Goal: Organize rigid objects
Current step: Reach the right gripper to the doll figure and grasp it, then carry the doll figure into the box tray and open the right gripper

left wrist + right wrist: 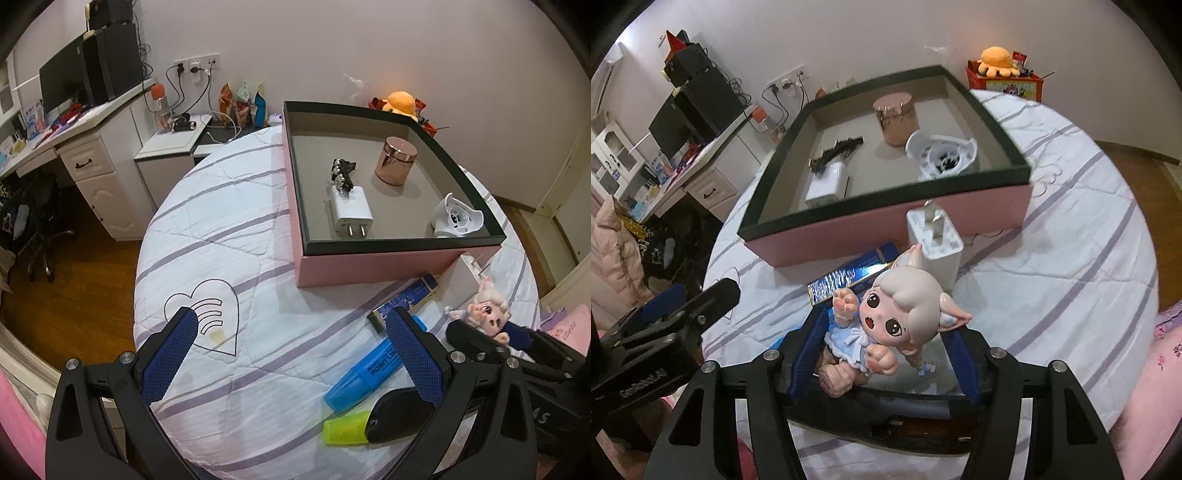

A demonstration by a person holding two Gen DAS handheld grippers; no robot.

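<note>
Desk (96, 122) — orange plush (997, 61) beyond

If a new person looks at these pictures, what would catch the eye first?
First, the doll figurine with white hair and a blue dress, held between the right gripper's blue pads close to the camera. Behind it, the pink box on the striped bedspread holds a rose-gold jar and a white charger.

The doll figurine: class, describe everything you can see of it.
The doll figurine looks like glossy hard plastic: pale hair, pointed animal ears, big dark eyes, light blue dress with a bow, pink paws. It tilts between the right gripper with the blue pads closed on its body, near a white charger.
</note>
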